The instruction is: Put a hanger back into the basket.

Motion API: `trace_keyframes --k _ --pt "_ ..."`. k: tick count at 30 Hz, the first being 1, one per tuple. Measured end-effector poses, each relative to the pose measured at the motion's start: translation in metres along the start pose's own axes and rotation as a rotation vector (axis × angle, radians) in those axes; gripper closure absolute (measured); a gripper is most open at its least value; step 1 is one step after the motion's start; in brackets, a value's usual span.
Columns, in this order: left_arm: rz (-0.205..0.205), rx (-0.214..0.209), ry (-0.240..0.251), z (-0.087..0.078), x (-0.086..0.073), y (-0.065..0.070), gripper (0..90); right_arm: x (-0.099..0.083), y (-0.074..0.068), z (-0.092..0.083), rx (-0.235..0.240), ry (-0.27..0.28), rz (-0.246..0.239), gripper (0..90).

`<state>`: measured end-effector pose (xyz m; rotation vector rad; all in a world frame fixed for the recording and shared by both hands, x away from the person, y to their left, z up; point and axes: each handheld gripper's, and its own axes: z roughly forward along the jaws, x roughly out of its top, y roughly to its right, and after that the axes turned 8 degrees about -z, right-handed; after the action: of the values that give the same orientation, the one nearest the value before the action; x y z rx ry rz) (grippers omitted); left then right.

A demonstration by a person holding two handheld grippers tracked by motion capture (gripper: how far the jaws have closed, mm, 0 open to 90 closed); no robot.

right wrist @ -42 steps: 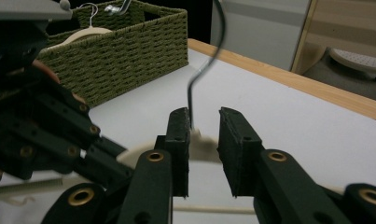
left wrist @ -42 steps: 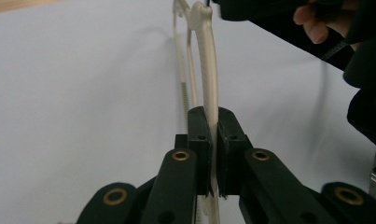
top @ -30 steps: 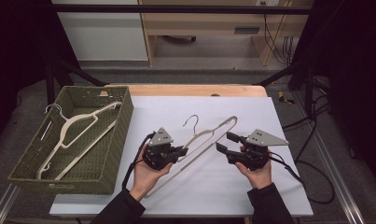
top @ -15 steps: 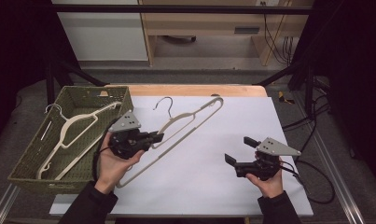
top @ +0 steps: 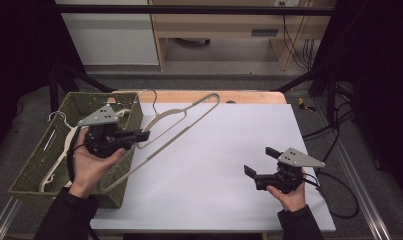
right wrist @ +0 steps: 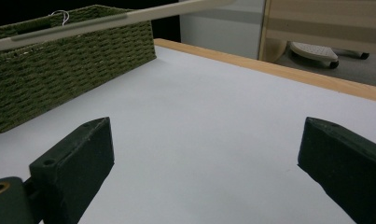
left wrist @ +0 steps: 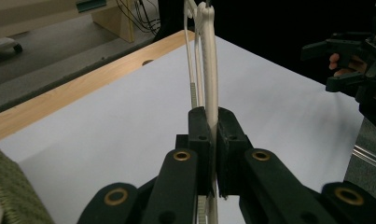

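A cream plastic hanger with a metal hook hangs tilted in the air, and my left gripper is shut on its lower bar. It is held above the table, at the right rim of the green woven basket. In the left gripper view the jaws pinch the hanger edge-on. My right gripper hovers low over the white tabletop at the near right. Its jaws have just been opening and stand wide with nothing between them.
A second cream hanger lies inside the basket, which stands at the table's left edge. The white sheet covers the table, with a wooden strip along the far edge. Cables trail off to the right.
My left gripper has lifted the hanger and carried it left from the table's middle to the basket. The right gripper's jaws have spread wider and it has barely moved.
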<state>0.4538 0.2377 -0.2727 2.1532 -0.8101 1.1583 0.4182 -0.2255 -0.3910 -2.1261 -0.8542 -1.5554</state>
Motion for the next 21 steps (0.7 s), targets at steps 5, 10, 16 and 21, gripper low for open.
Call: trace_keyframes --k 5,10,16,21 --pt "-0.003 0.032 0.015 -0.02 0.002 -0.019 86.3 -0.002 0.002 0.0 -0.012 -0.005 0.004 3.3" --pt "-0.021 0.078 0.026 -0.038 0.001 -0.041 86.2 -0.001 0.002 0.0 -0.011 -0.004 0.003 3.0" --pt "-0.044 0.11 0.03 -0.058 -0.003 -0.069 86.3 -0.001 0.002 0.0 -0.01 -0.009 0.004 2.8" --pt "-0.066 0.144 0.03 -0.069 -0.011 -0.092 86.2 -0.001 0.002 0.001 -0.01 -0.009 0.004 2.7"
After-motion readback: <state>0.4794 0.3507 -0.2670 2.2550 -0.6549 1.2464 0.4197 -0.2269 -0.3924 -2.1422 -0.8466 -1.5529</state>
